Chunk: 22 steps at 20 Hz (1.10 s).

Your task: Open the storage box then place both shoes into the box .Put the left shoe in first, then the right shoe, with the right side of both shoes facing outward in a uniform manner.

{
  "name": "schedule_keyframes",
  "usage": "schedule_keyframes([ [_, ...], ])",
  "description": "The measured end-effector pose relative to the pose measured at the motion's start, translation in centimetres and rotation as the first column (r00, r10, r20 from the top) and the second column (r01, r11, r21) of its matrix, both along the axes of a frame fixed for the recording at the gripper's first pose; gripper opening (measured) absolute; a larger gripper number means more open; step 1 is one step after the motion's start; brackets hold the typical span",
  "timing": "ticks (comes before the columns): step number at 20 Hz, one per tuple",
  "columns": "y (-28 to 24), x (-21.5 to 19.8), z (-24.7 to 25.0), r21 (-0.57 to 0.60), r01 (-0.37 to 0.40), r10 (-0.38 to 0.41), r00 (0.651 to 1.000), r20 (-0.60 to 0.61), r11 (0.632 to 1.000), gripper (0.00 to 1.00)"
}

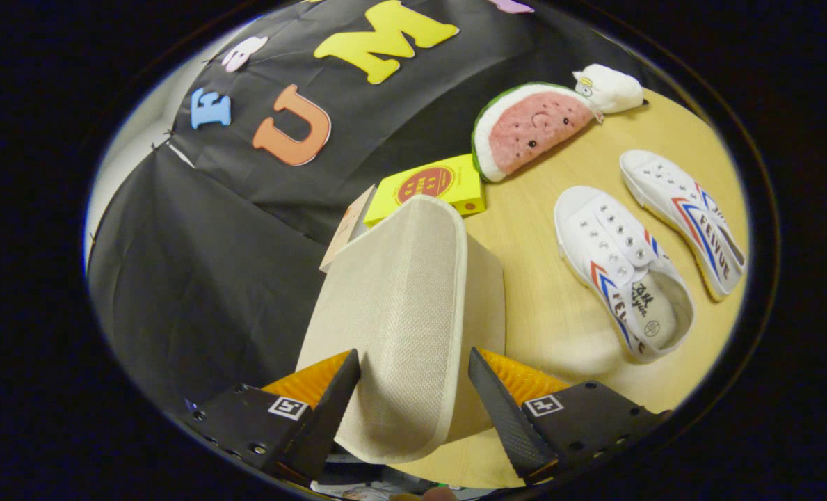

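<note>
While the beige fabric lid point(403, 313) of the storage box point(486, 299) stands between the fingers, the tongs point(413, 407) are spread apart, one finger on each side of the flap, and neither looks pressed against it. The lid appears lifted up and tilted away from the camera, so the step in hand is probably opening the box; how far it has swung back cannot be told. The box sits on a pale wooden worktop point(559, 327), just ahead of the tongs, with the dark booth wall behind it.

Two white canvas shoes with red and blue stripes lie beside the box. The nearer shoe point(622, 275) lies close to the box; the farther shoe point(684, 219) lies just beyond it, apart from it. Which is left or right is hard to tell.

To do this step well, the flap should be carried fully over until it rests open by itself, without dragging the light box along.

A yellow carton point(430, 188) sits just behind the box, so the lid has little room to fall back. A watermelon plush point(528, 129) and a small white plush point(608, 87) lie well beyond. Bare worktop between box and shoes leaves free room for reaching
</note>
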<state>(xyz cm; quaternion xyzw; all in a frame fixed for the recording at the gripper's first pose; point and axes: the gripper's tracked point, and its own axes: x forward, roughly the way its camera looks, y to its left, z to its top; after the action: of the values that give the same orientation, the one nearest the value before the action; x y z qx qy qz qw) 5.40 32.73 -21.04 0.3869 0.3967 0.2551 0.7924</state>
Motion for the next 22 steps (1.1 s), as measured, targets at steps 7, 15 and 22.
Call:
schedule_keyframes([
  [7,-0.4,-0.3,0.8,0.01,-0.02,0.02,1.0,-0.009,1.0,0.84],
  [15,-3.8,-0.8,2.5,0.006,0.031,-0.031,0.999,0.017,1.0,0.2],
  [22,-3.9,-0.8,8.1,-0.074,0.003,0.008,0.99,0.141,0.997,0.01],
])
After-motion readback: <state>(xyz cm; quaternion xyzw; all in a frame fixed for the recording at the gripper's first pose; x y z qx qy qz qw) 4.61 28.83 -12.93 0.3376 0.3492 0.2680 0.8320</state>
